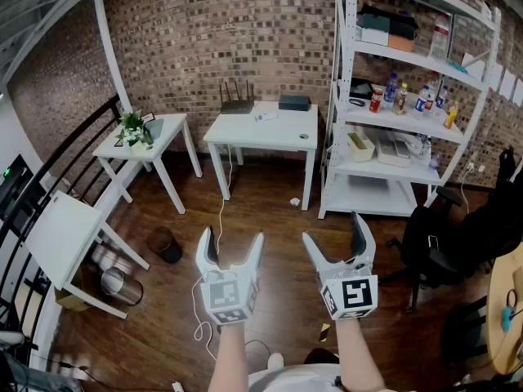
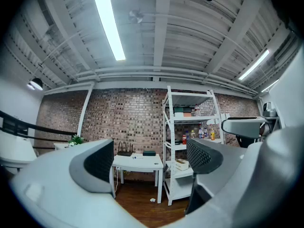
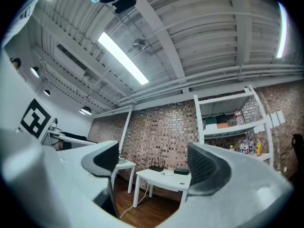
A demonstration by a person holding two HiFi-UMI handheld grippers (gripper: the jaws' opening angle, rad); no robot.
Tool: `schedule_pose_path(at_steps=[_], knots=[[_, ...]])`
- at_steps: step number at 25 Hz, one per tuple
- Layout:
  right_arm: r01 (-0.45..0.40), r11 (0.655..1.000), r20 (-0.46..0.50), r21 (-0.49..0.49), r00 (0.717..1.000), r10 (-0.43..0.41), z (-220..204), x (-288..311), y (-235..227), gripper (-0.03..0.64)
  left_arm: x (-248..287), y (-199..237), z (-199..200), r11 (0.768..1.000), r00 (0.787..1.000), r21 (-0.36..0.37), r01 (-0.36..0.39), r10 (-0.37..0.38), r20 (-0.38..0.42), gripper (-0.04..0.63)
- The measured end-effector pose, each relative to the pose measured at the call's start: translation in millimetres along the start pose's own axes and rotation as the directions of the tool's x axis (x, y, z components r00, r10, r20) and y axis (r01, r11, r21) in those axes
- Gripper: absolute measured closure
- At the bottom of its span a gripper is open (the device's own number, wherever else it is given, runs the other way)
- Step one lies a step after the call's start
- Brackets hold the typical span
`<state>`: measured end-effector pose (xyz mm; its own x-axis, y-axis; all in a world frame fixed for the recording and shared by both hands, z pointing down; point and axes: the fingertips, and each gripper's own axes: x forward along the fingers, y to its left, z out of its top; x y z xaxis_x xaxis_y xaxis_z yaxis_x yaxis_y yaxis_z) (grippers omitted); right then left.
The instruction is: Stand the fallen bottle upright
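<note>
Above the wooden floor (image 1: 278, 211), both grippers are held forward side by side, well short of the furniture.

Left gripper (image 1: 234, 239): jaws wide apart, nothing between them; its own view (image 2: 149, 158) shows only the room through the gap.

Right gripper (image 1: 333, 231): jaws likewise apart and empty (image 3: 152, 163).

Ahead, against the brick wall (image 1: 204, 31), stands a white counter (image 1: 261, 133) with a black router (image 1: 237, 104) and a dark box (image 1: 294, 102) on top. Just right of it is a white shelf rack (image 1: 341, 96). Small bottles (image 1: 400, 96) sit in a row on its second shelf from the top. From this range I cannot tell which one lies fallen.

At far left, a small table (image 1: 122, 147) bears a potted plant (image 1: 133, 127).
</note>
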<state>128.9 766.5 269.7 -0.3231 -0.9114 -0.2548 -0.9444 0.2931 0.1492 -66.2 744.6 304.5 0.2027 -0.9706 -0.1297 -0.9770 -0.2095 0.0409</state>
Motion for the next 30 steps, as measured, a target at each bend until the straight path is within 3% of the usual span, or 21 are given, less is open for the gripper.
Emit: schedule_pose_path(at_steps=[3,8,14,17,22,27,30], knots=[[0.016,1.000,-0.020,0.020,1.000,-0.016,-13,0,7,0.225,-1,15,-7,1.000,1.000,0.012,-0.010,0.010,-0.003,0.094],[0.024,0.996,-0.062,0.083,0.998,-0.019,-35,17,4,0.225,16,23,-19,1.000,0.999,0.020,-0.002,0.002,-0.032,0.094],[-0.044,0.990,-0.088,0.135,0.995,0.056,-76,71,-18,0.195,79,14,-40,0.999,0.997,0.009,0.036,-0.035,-0.075,0.075],[-0.081,0.988,-0.089,0.132,0.992,0.093,-88,110,-40,0.195,125,7,-41,0.999,0.996,-0.006,0.043,-0.043,-0.079,0.077],[-0.101,0.995,-0.079,0.006,0.992,0.101,-88,177,-94,0.203,207,-10,-39,0.999,0.997,0.008,0.032,-0.032,-0.066,0.075],[-0.100,0.987,-0.102,0.129,0.988,0.114,-122,225,-142,0.249,267,-21,-47,1.000,0.998,0.002,-0.022,0.022,-0.052,0.069],[-0.104,0.984,-0.118,0.148,0.985,0.122,-141,244,-157,0.272,287,-19,-59,0.999,0.997,0.012,-0.053,0.054,-0.064,0.069]])
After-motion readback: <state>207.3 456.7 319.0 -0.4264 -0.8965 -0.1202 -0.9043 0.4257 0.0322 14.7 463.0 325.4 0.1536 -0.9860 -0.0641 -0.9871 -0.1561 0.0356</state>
